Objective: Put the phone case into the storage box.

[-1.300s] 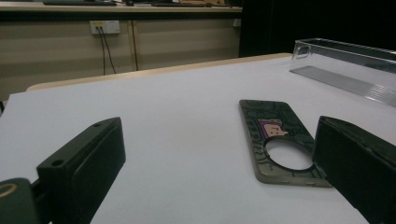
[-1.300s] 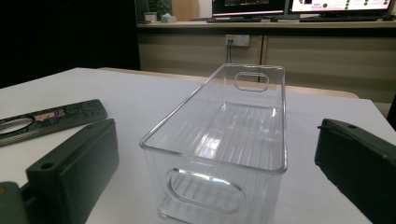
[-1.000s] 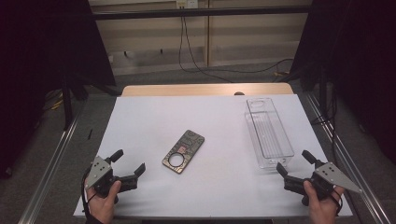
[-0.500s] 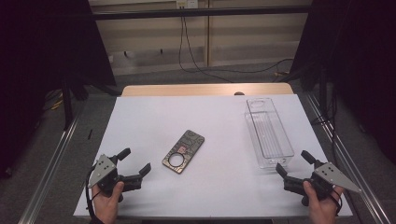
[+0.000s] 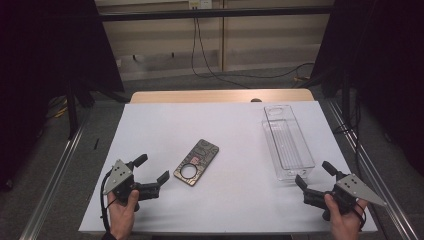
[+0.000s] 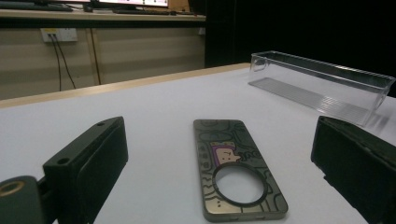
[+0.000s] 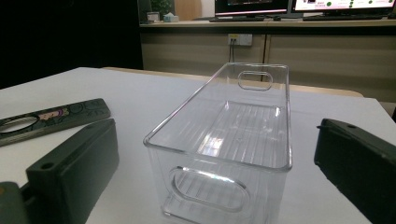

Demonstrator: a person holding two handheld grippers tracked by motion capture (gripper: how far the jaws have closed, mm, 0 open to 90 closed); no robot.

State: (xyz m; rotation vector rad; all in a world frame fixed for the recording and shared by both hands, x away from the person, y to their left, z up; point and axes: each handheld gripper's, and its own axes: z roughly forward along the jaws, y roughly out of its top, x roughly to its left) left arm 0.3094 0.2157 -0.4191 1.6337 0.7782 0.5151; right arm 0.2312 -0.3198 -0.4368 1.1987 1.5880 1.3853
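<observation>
A white sheet covers the table, with a strip of pale wood showing along its far edge; beyond it runs a beige wall with dangling black cables, and both sides of the room fall into darkness where nothing can be made out.

Near the middle of the sheet lies a flat, dark metallic phone case with a round ring and a small purple cartoon print. Its long axis runs diagonally, the ring end toward the person's left, the other end pointing away and to the right. In the left gripper view its near edge is cut off by the bottom of the frame, and the engraved pattern is too fine to read.

To the right stands a clear, long rectangular plastic bin with ribbed floor and oval handle cut-outs, its long axis running away from the person. It looks empty.

The left gripper, held in a hand at the near left corner, has its black jaws spread wide, holding nothing, just beside the case. The right gripper, near the bin's close end, is likewise spread apart and holds nothing. Both forearms are cut off by the bottom edge.
</observation>
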